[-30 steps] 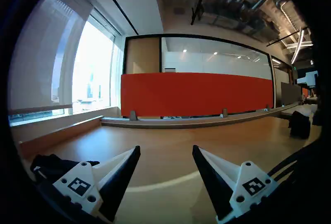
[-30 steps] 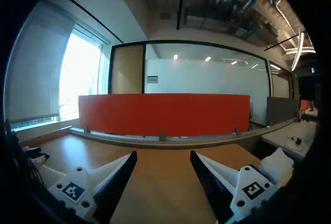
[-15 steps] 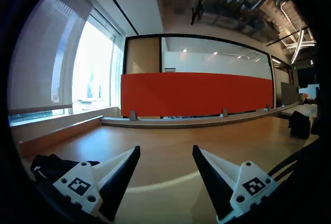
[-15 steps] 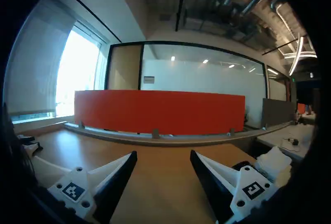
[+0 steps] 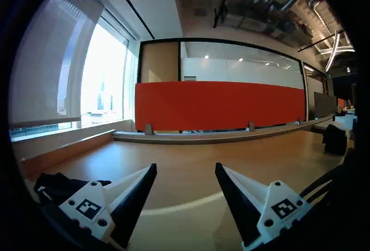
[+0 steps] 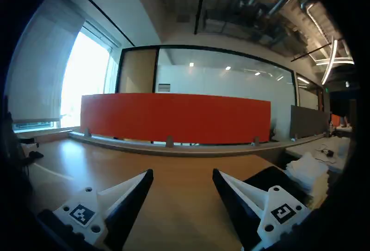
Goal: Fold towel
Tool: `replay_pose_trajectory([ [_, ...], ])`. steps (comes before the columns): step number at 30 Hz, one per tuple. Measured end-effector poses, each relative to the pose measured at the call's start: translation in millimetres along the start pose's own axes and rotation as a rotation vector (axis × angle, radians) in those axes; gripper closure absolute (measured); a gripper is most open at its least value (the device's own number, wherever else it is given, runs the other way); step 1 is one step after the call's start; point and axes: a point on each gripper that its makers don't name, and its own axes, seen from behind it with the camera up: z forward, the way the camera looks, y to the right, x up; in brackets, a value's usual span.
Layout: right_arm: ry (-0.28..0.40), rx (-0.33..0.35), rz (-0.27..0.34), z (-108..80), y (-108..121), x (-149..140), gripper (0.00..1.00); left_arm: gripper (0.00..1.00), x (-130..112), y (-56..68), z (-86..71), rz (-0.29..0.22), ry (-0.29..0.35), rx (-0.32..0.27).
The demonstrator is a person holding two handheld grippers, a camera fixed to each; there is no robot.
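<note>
A stack of folded white towels [image 6: 309,175] sits at the far right of the right gripper view, on the wooden table [image 6: 185,195], beside a flat black item [image 6: 270,178]. My right gripper [image 6: 181,172] hovers over the table, open, with nothing between its fingers; the stack lies to the right of its right finger [image 6: 240,204]. In the left gripper view my left gripper [image 5: 185,167] is also open and empty above the bare wooden table [image 5: 185,158]. No towel is held.
A long red divider [image 5: 217,105] runs along the table's far edge, also seen as the red divider [image 6: 175,117]. A dark object [image 5: 335,139] stands at the right of the left gripper view. A black item [image 5: 55,186] lies behind the left finger. Bright windows [image 5: 101,84] are on the left.
The right gripper view has shifted, bringing the towel stack and the black item beside it further into view. The left gripper has stayed still.
</note>
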Motion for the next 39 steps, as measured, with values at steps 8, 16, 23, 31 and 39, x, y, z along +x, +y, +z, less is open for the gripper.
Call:
replay_pose_trajectory([
  [8, -0.006, 0.001, 0.046, 4.6, 5.5, -15.1, 0.00, 0.07, 0.0, -0.1, 0.0, 0.000, 0.000, 0.000],
  [16, 0.007, -0.010, 0.069, 5.5, 15.3, -19.4, 0.00, 0.06, -0.1, -0.4, 0.1, 0.000, 0.000, 0.000],
  [23, 0.009, -0.005, 0.062, 5.0, 9.6, -22.0, 0.00, 0.06, -0.2, -0.4, 0.0, 0.000, 0.000, 0.000],
  [31, 0.010, -0.004, 0.050, 5.8, 7.3, -29.2, 0.00, 0.06, -0.2, 0.0, -0.1, 0.000, 0.000, 0.000],
  [39, 0.005, -0.012, 0.044, 6.4, 8.7, -36.6, 0.00, 0.06, -0.4, 0.1, -0.1, 0.000, 0.000, 0.000],
])
